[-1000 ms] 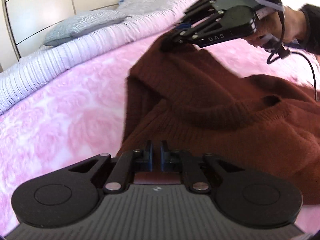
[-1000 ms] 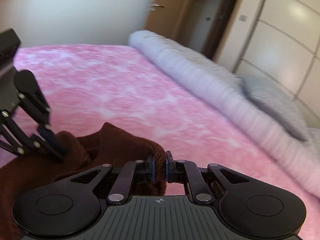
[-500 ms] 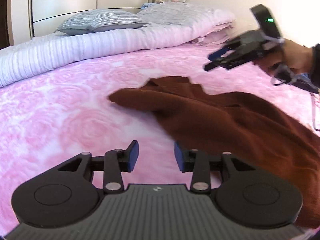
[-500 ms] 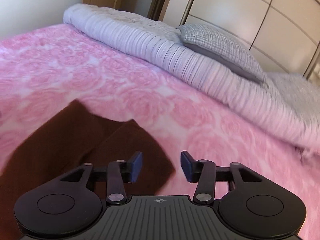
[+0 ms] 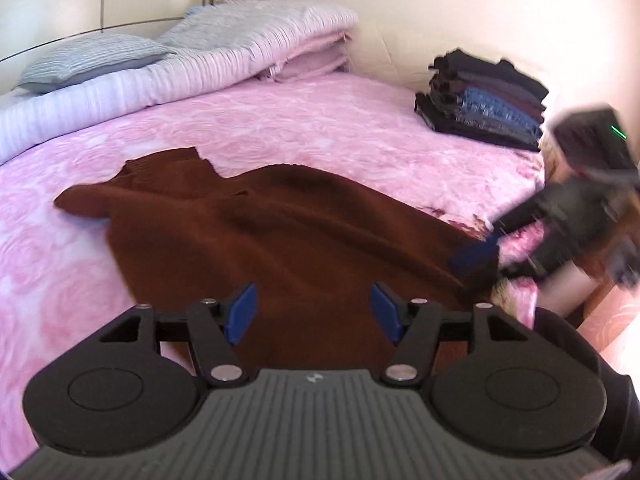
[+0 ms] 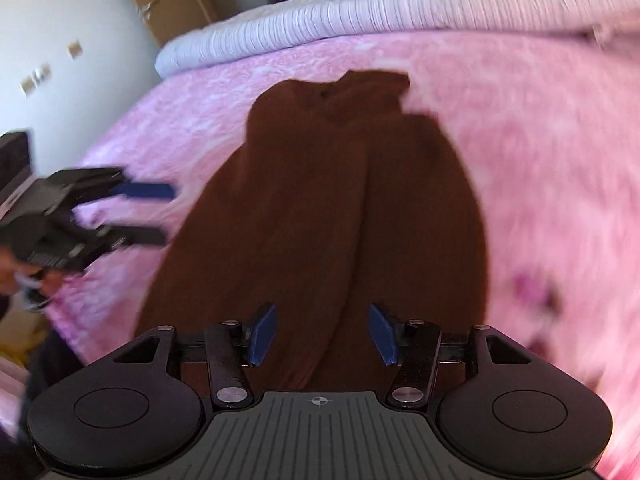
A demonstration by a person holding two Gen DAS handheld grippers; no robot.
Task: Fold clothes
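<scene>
Brown sweater (image 5: 256, 236) lies spread across the pink bedspread (image 5: 300, 128), its collar end toward the rolled striped duvet (image 5: 132, 80) and its hem reaching the near edge of the bed. Bare bedspread stretches on both sides of the garment, with wide open room between it and the stack of folded clothes (image 5: 486, 110) at the far corner by the wall. A grey pillow (image 5: 92, 60) rests on the duvet. The left tool (image 5: 313, 312) hangs over the sweater's lower half, pitched downward, jaws opening and nothing gripped between the blue pads (image 5: 239, 312). The right tool (image 6: 322, 334) angles down over the hem, likewise opening and empty, blurred in the left wrist view.
</scene>
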